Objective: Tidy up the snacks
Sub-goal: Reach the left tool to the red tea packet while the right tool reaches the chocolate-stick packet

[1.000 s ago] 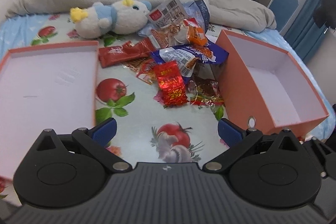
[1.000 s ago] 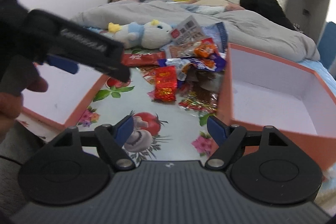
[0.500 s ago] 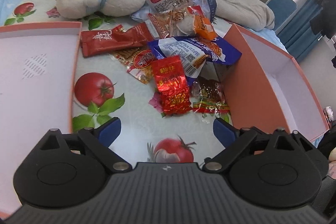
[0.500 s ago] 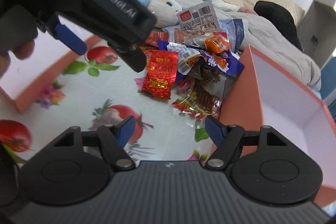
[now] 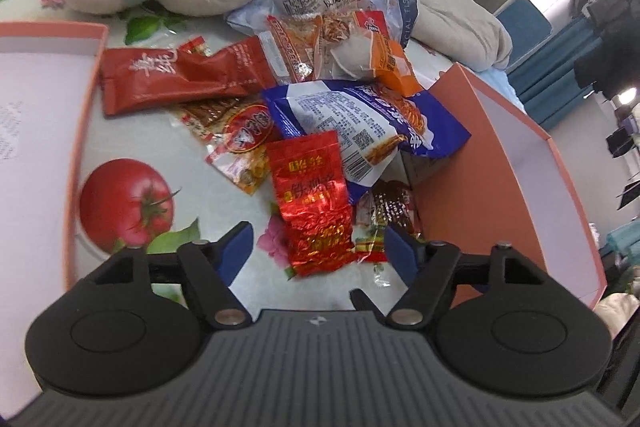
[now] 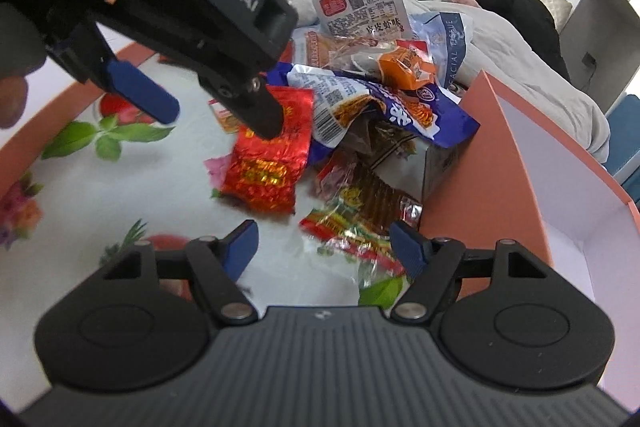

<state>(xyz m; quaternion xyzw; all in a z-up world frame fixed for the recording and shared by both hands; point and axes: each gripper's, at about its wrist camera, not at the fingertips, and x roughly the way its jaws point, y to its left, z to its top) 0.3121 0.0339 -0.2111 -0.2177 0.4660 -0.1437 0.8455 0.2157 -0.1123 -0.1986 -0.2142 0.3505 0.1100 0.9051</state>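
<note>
The left gripper hangs over the red foil packet, its fingers apart and just narrowing, the packet's near end between them but unpinched. The right gripper, fingers apart and empty, sits over the clear-wrapped snack, just at 4 o'clock of it. Both lie on the bed beside the orange box. Risks: the two grippers may collide, or the slick foil could slide away.
</note>
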